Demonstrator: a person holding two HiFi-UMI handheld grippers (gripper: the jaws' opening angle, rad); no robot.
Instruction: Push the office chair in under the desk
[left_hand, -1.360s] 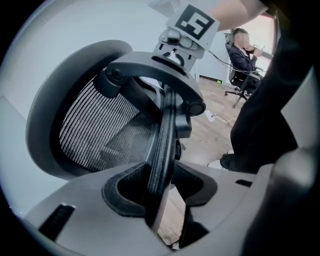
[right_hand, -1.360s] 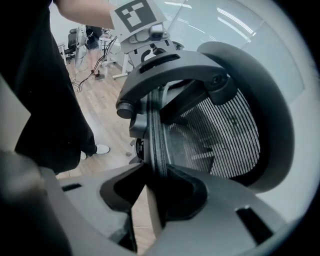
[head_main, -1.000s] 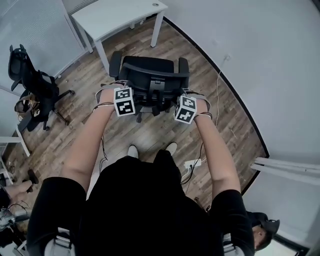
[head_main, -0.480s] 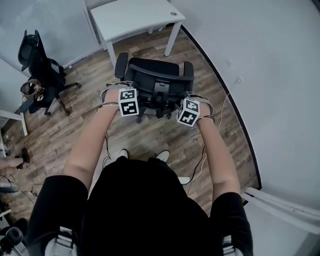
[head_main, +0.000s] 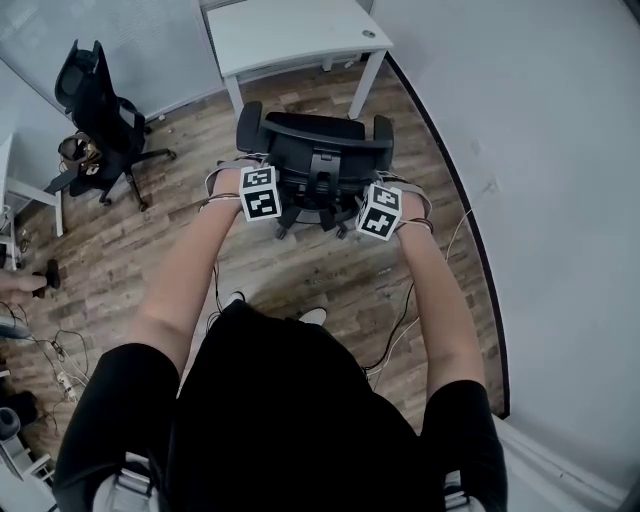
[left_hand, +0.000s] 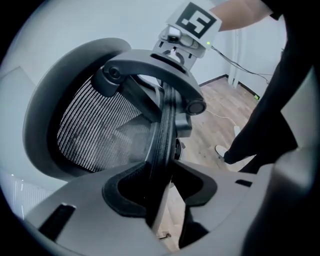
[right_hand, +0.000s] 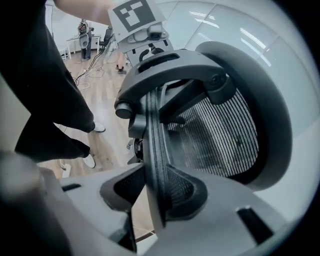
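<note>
A black mesh office chair stands on the wood floor just in front of the white desk, with its seat towards the desk. My left gripper is at the left edge of the backrest, my right gripper at the right edge. In the left gripper view the backrest rim runs between the jaws of the left gripper, which are closed on it. The right gripper view shows the same: the right gripper is shut on the rim.
A second black office chair stands at the left. The grey wall curves close along the right side. Cables lie on the floor at the lower left. My feet are behind the chair.
The chair has rolled forward with both grippers on its backrest and now sits more squarely before the desk. I have stepped forward behind it.
</note>
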